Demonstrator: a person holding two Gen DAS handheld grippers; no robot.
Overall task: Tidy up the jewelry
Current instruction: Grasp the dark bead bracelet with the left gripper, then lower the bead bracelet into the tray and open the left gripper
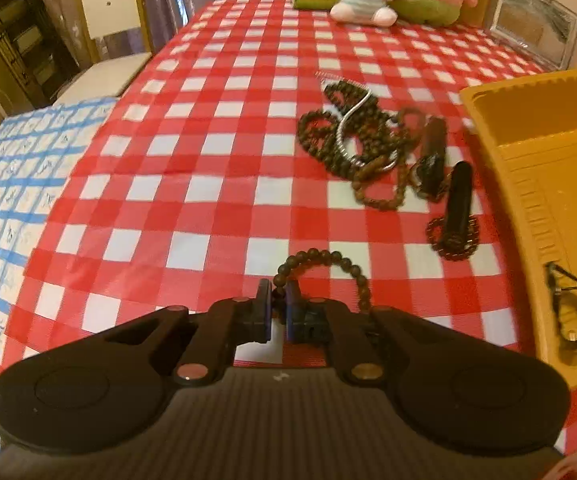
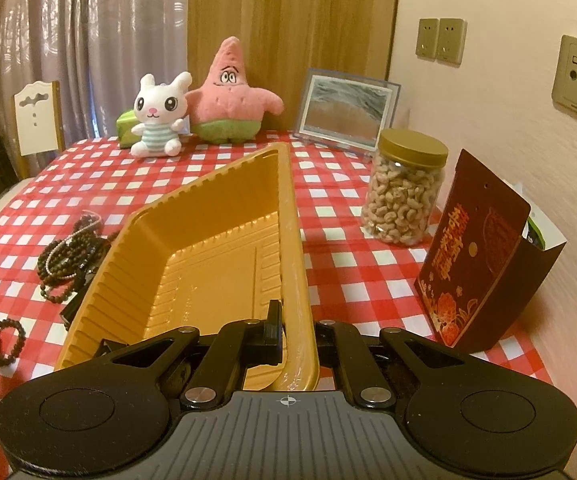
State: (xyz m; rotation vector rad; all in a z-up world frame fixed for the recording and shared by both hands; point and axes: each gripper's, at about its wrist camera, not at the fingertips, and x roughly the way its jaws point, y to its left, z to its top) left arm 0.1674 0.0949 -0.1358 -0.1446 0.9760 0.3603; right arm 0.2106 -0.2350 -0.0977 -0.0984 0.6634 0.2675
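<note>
My left gripper (image 1: 278, 296) is shut on a dark bead bracelet (image 1: 328, 258) that loops out over the red-checked cloth in front of the fingers. Further off lies a tangled pile of bead strings and a silver chain (image 1: 352, 136), with a black cylinder (image 1: 459, 204) standing in a small bracelet beside it. The yellow tray (image 1: 528, 184) sits to the right and holds a black cord bracelet (image 1: 574, 304). My right gripper (image 2: 298, 332) is shut on the yellow tray's (image 2: 216, 280) near right rim. The jewelry pile (image 2: 68, 248) shows left of the tray, the held bracelet (image 2: 8, 340) at the far left edge.
A white plush rabbit (image 2: 158, 116), a pink star plush (image 2: 230, 96) and a picture frame (image 2: 346, 110) line the table's far edge. A jar of cashews (image 2: 404, 192) and a dark red box (image 2: 476, 256) stand right of the tray. A blue-checked cloth (image 1: 12, 184) covers the left.
</note>
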